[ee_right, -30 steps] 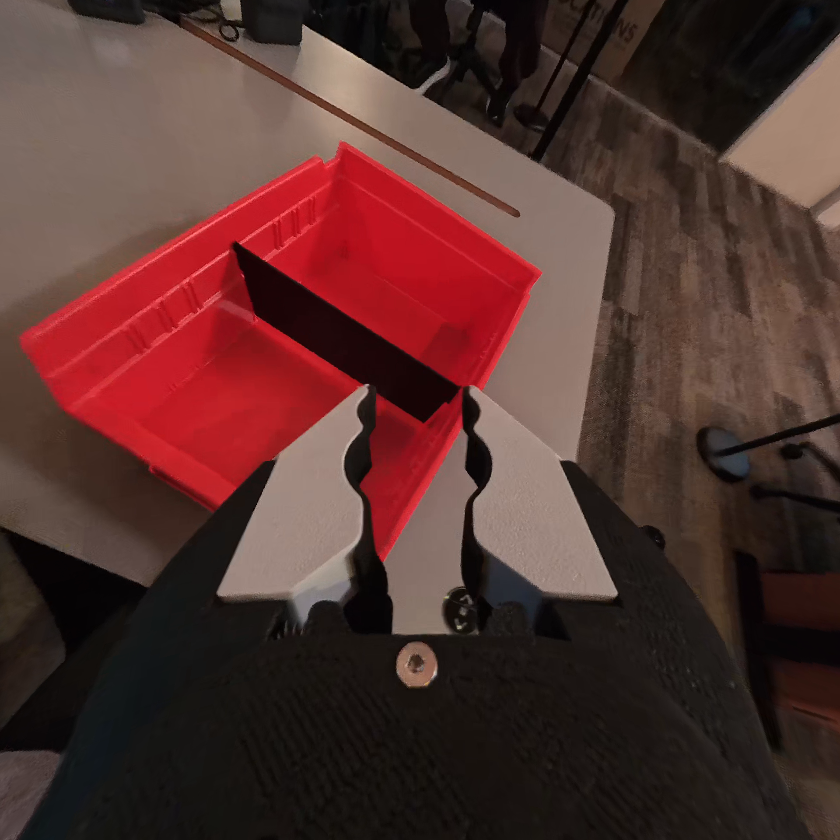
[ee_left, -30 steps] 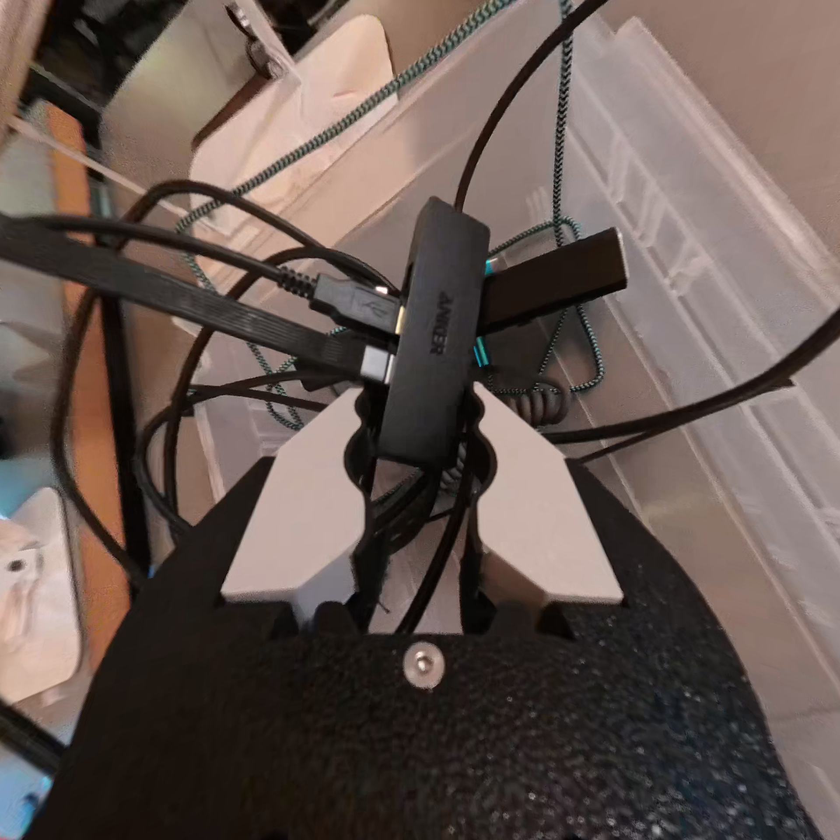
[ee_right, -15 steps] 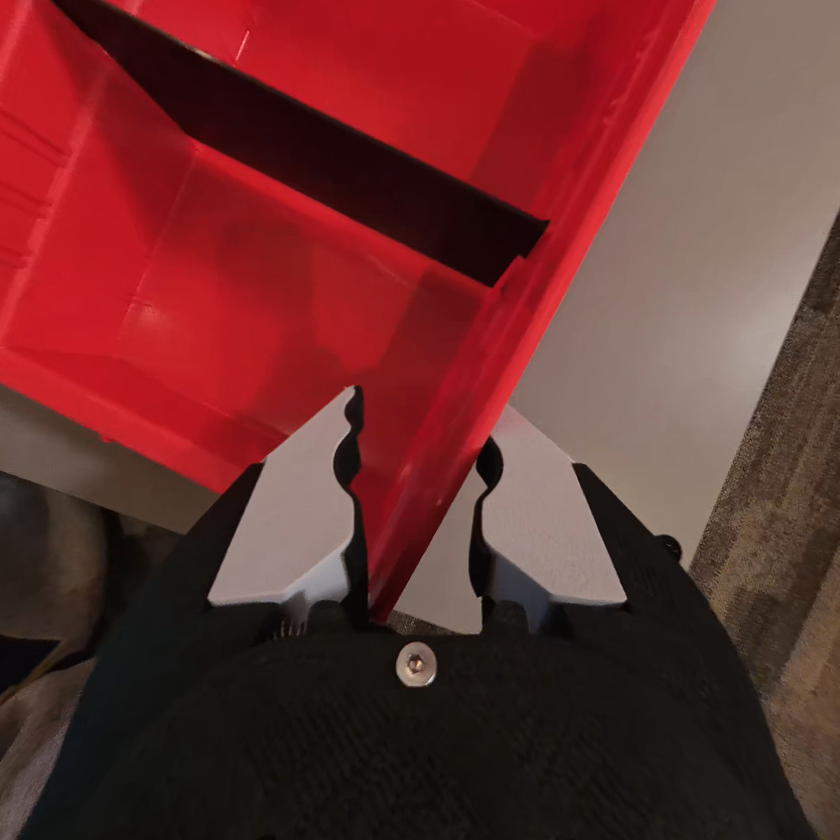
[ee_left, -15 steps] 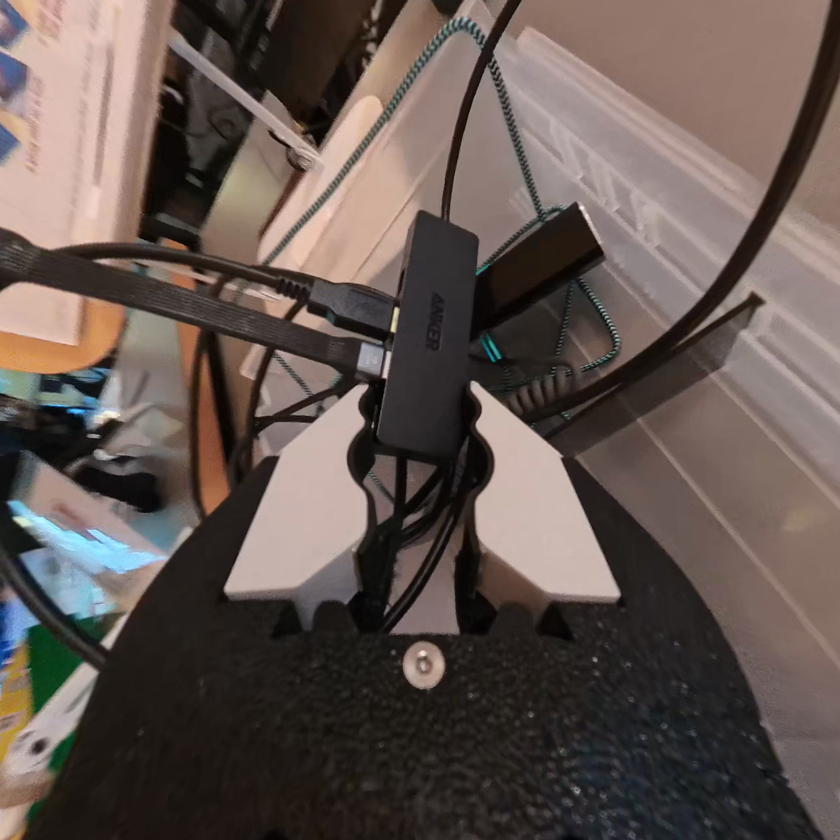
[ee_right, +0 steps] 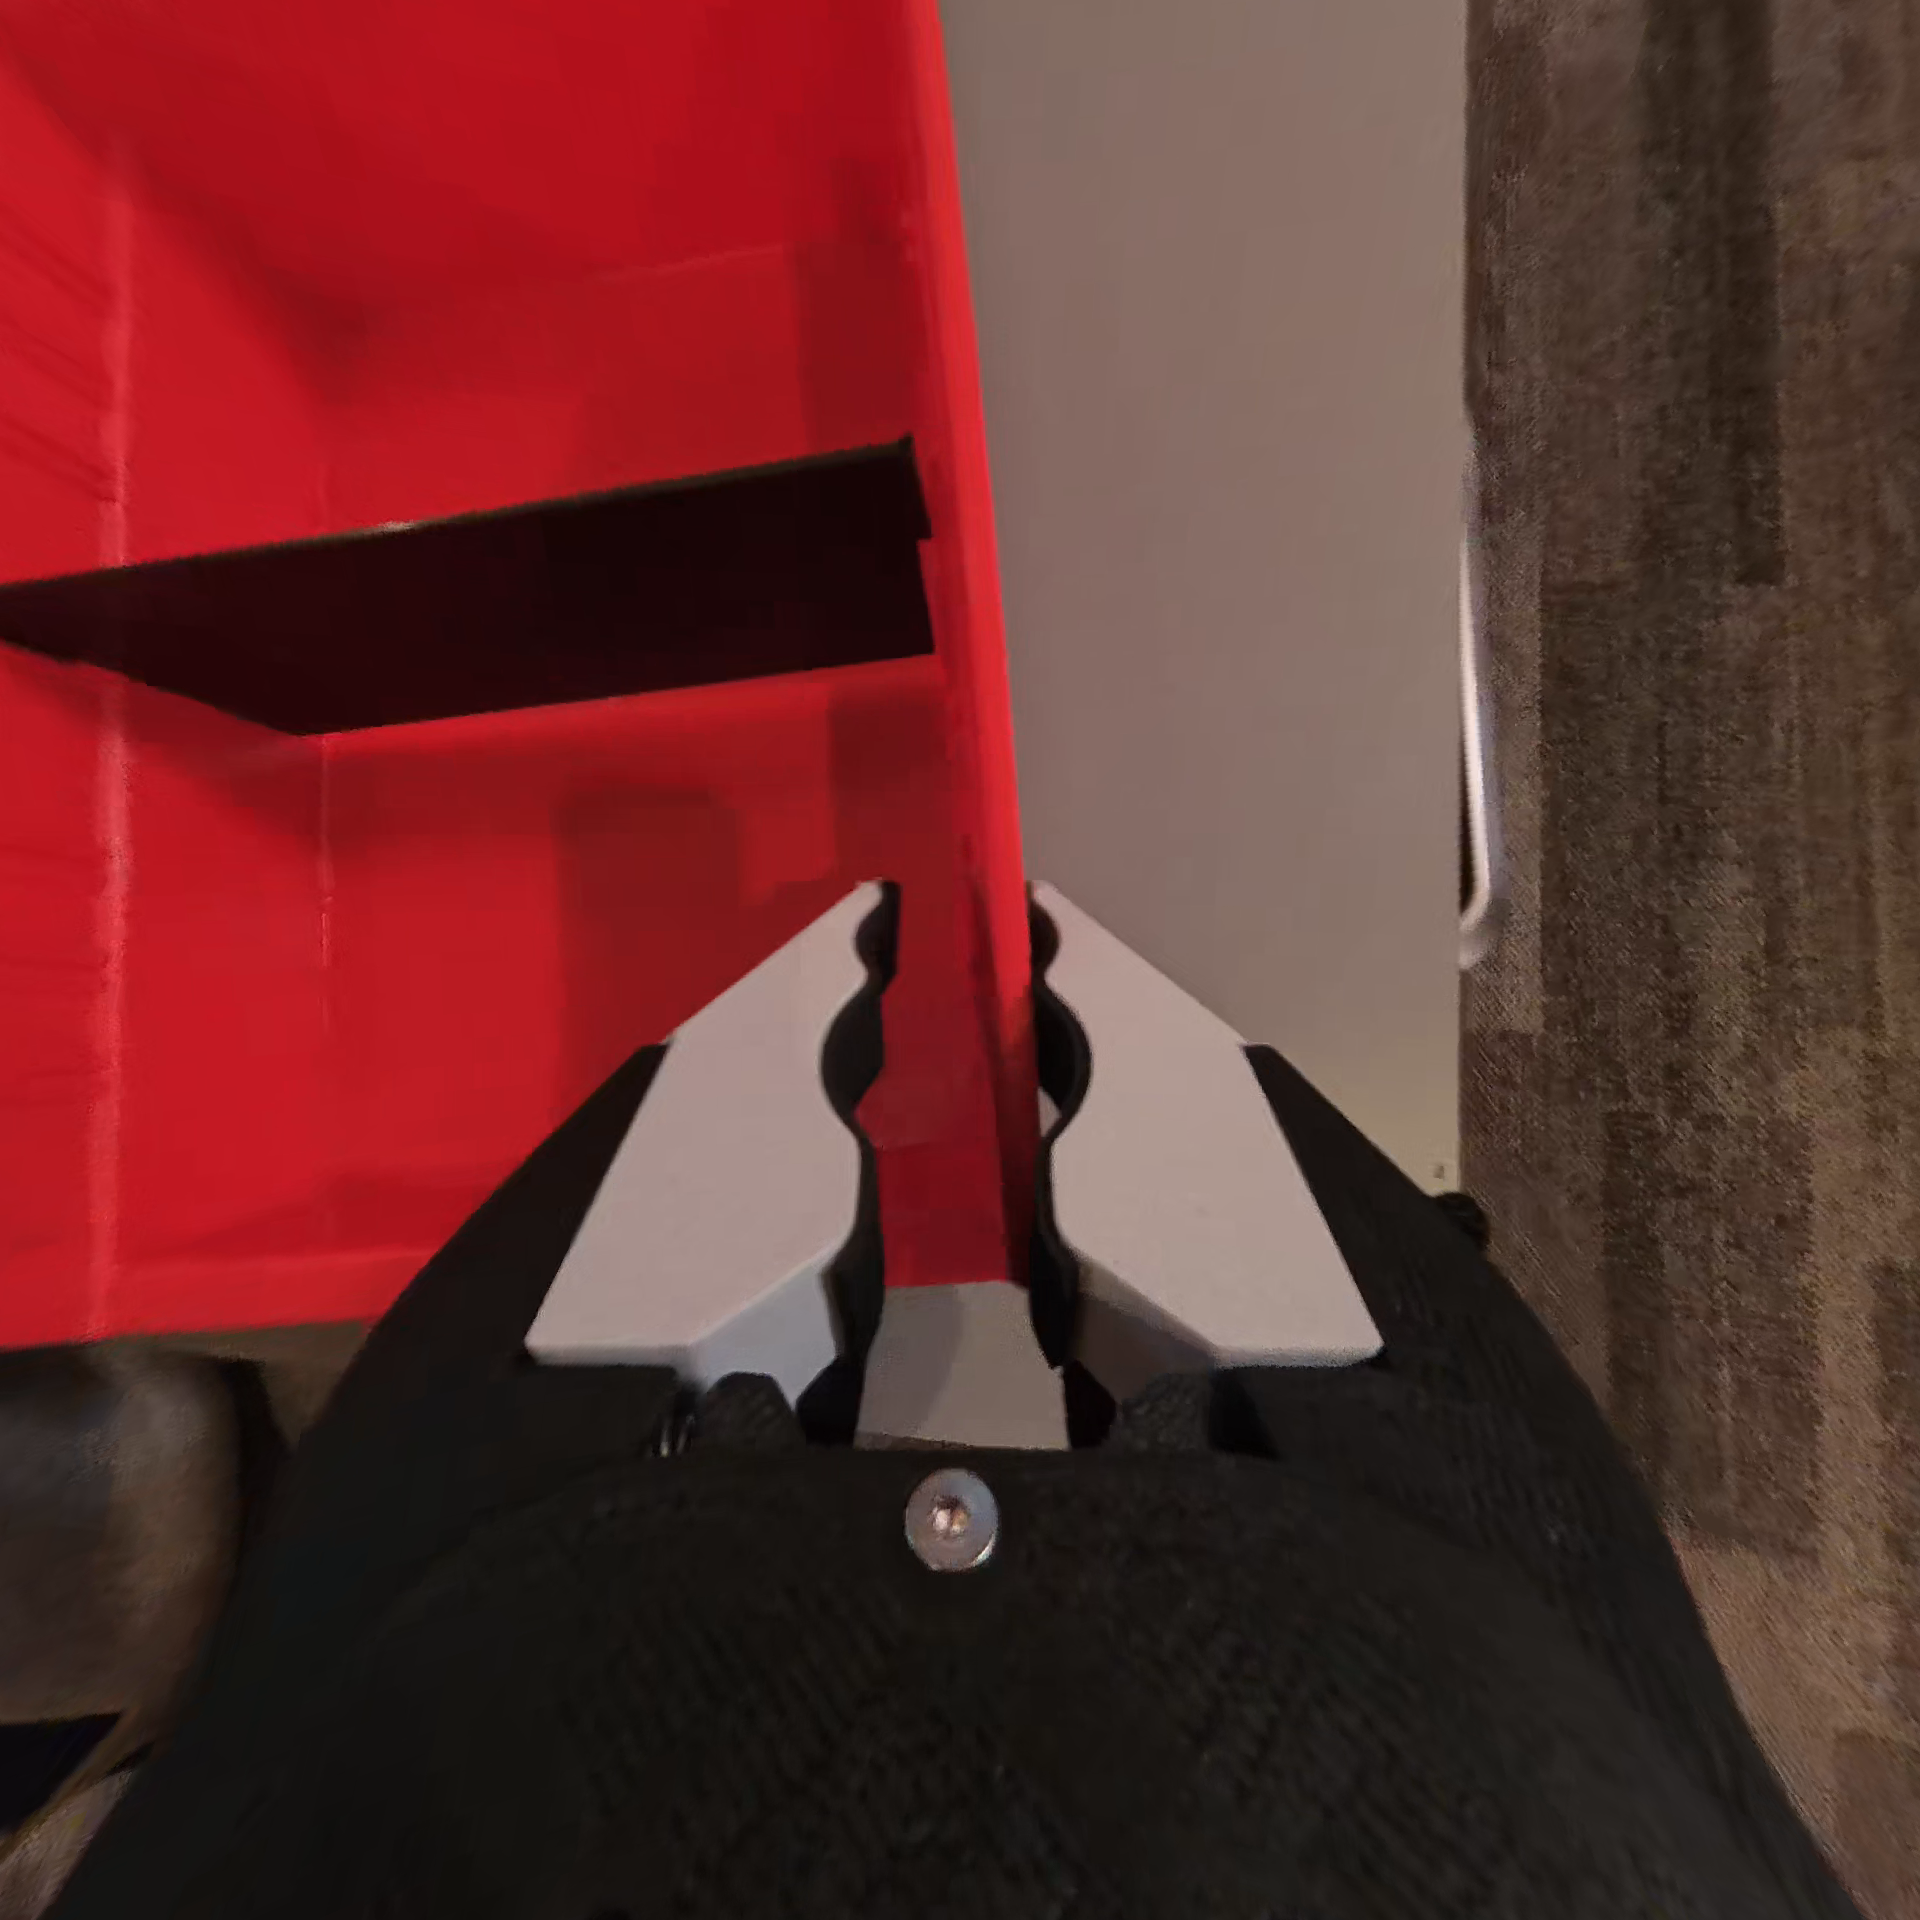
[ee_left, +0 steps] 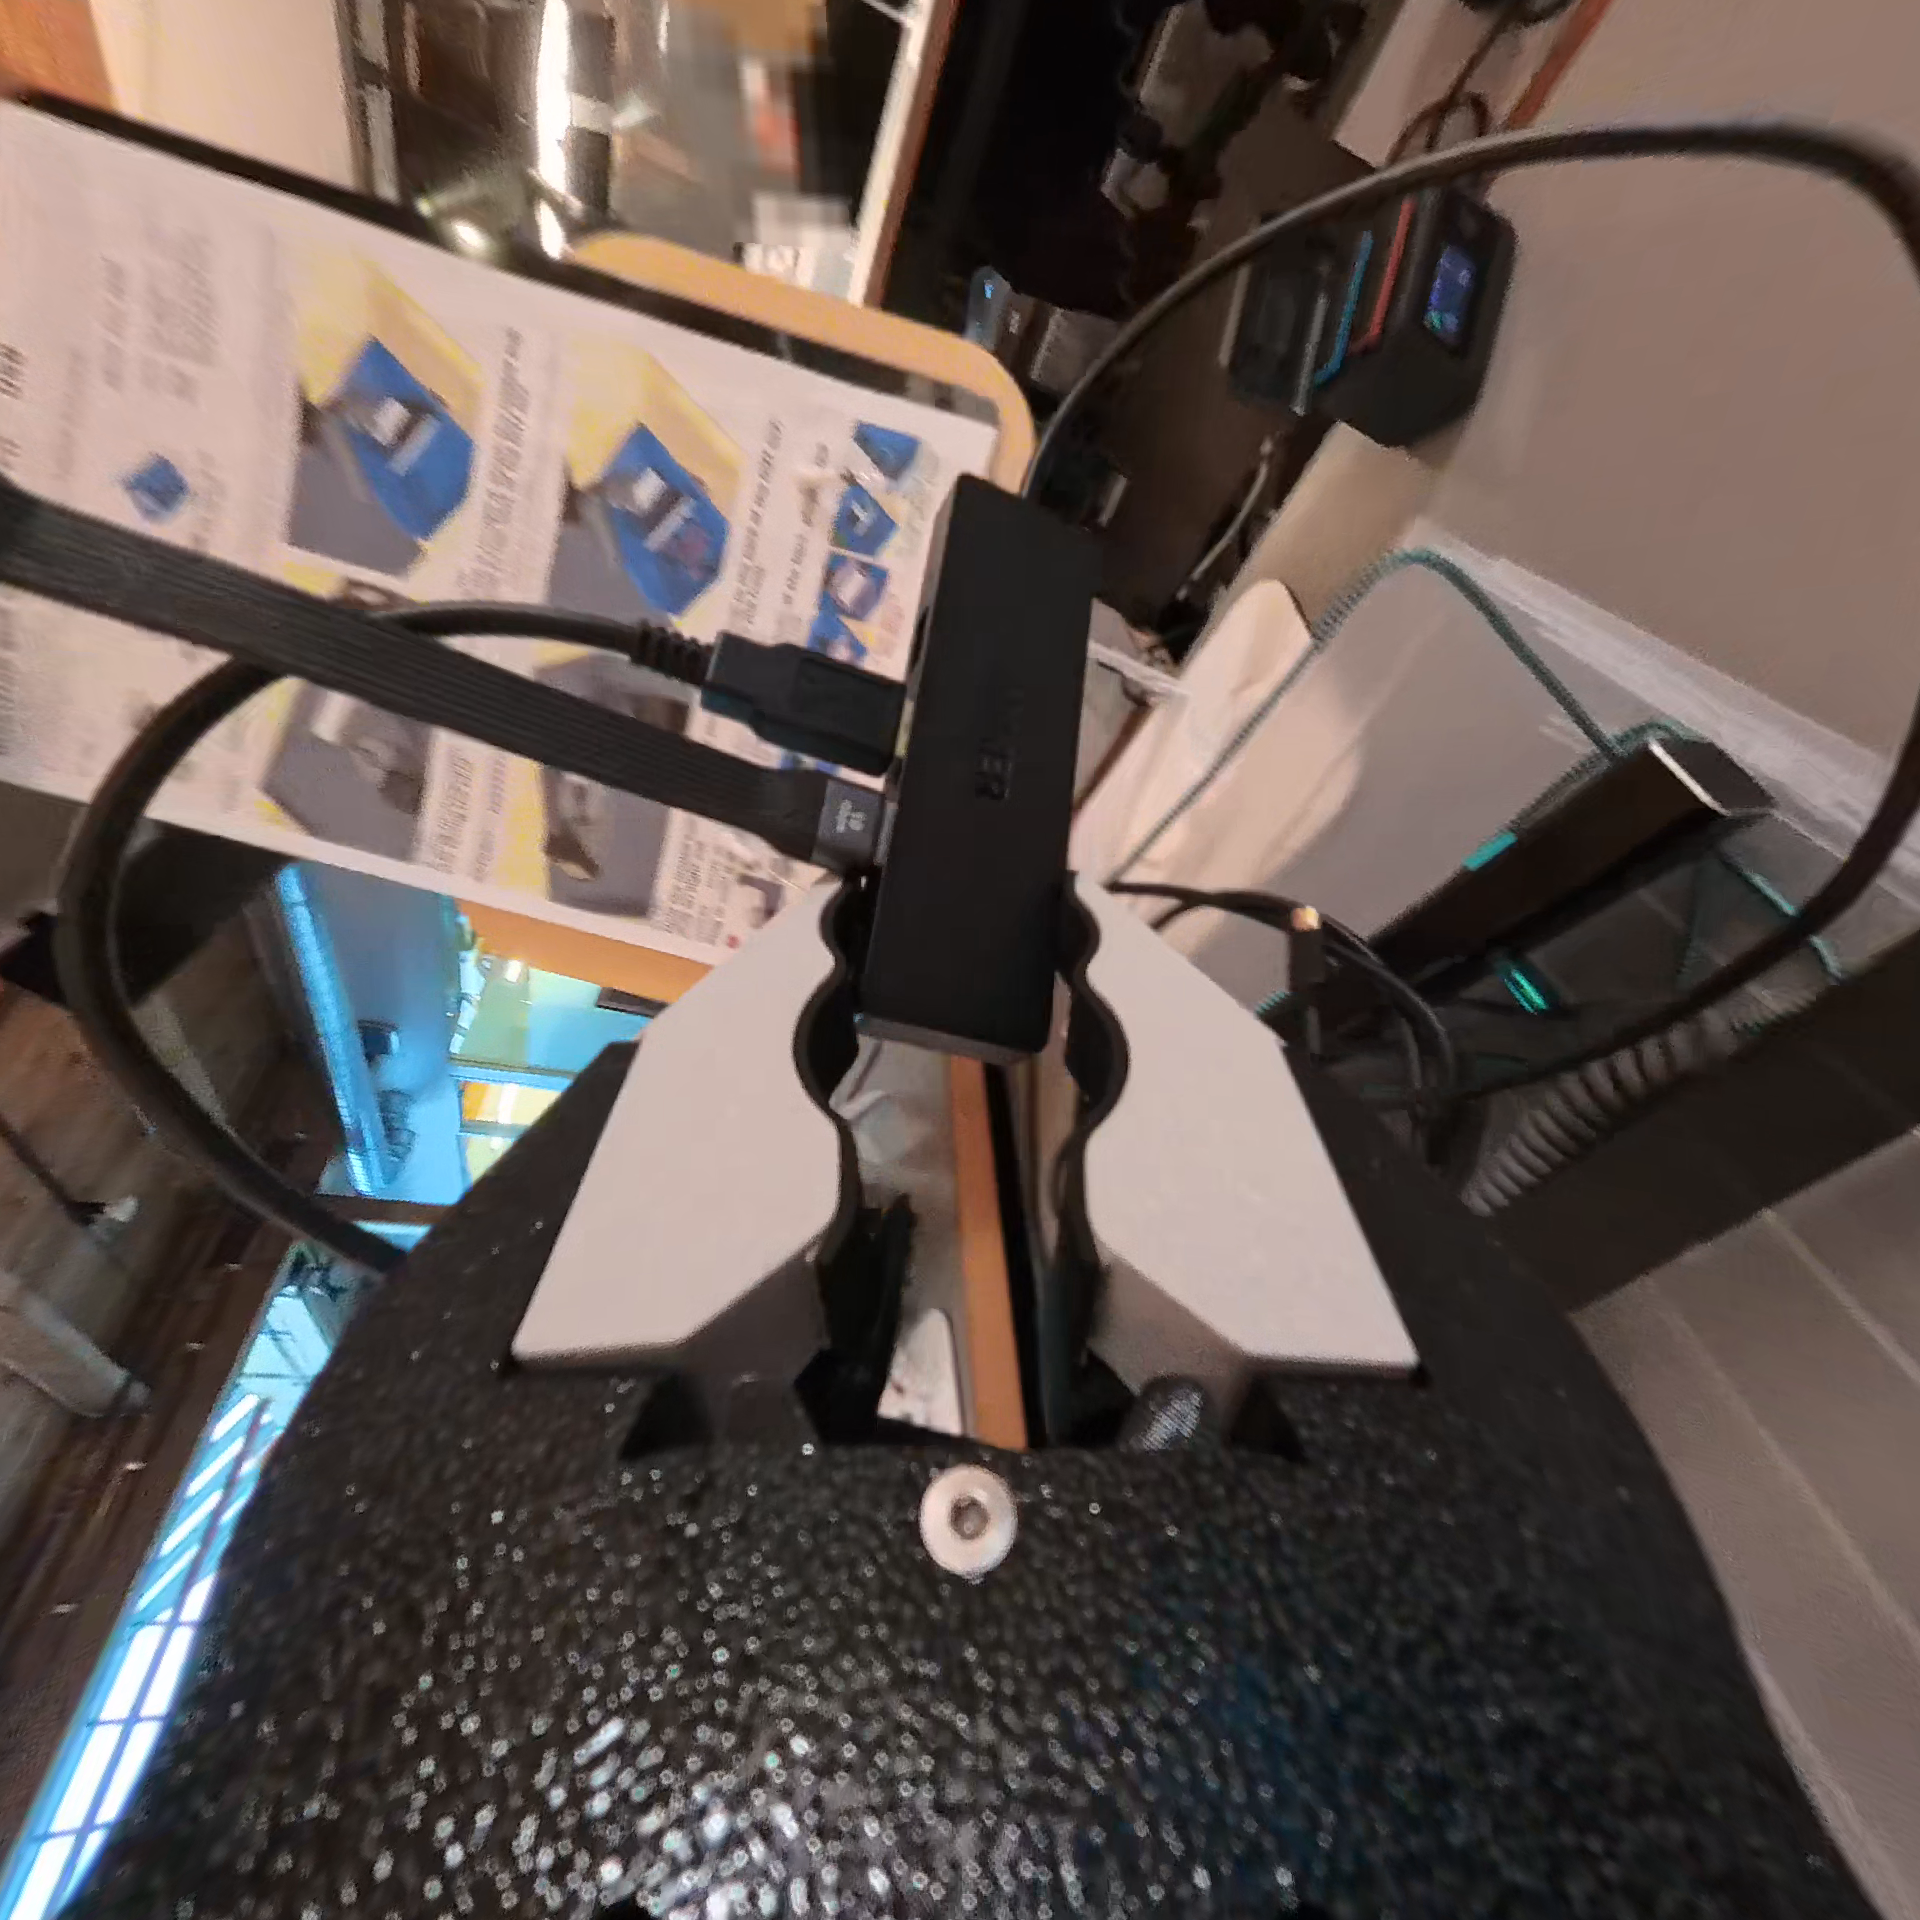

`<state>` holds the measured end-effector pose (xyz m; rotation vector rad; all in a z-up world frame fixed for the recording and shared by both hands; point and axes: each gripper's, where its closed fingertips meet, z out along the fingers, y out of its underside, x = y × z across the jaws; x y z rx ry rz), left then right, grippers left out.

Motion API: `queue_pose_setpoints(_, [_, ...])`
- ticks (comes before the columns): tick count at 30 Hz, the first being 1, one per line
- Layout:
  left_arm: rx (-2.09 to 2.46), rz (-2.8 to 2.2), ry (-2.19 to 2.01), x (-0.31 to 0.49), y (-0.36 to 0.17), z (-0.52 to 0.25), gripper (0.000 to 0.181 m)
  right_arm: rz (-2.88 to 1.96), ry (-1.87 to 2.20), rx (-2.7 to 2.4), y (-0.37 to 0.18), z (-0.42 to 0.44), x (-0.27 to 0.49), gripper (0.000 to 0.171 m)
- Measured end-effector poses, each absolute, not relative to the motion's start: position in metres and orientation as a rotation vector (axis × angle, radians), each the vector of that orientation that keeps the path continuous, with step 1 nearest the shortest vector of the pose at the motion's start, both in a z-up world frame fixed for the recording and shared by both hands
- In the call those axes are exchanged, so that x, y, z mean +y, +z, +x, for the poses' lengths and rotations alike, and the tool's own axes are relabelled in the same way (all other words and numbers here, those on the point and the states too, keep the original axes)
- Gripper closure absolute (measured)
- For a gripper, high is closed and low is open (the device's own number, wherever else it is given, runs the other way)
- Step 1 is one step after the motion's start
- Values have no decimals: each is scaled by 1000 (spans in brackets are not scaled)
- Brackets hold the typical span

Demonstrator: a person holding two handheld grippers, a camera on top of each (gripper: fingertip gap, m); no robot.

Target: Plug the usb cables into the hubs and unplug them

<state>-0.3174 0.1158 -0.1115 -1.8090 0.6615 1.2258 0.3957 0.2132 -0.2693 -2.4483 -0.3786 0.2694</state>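
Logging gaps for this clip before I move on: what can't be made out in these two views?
- Left wrist view: the far side of the black hub, turned away; its ports there are unseen.
- Left wrist view: where the flat black cable leads, cut off by the left edge.
- Left wrist view: the printed sheet is motion-blurred.
- Right wrist view: whether the right gripper pinches the red bin wall; its left pad seems apart.

The flat black plastic USB hub (ee_left: 977,769) has small letters on it. The white printed poster (ee_left: 436,540) has blurry writing.
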Motion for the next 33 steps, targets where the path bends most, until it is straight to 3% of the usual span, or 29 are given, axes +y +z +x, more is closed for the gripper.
queue_pose_setpoints(3, [670, -1739, 1257, 122, -67, -305, 146, -2323, 353, -368, -240, 390, 210, 130])
queue_pose_setpoints(13, [689, -1500, 1380, 148, 106, -253, 146, -1911, 289, -433, -142, 367, 200, 127])
queue_pose_setpoints(27, [559, -1271, 1416, 132, 306, -190, 146, -1844, 294, -460, -131, 359, 203, 131])
queue_pose_setpoints(33, [610, -1285, 1324, 141, 325, -144, 146, -1823, 304, -478, -127, 355, 201, 131])
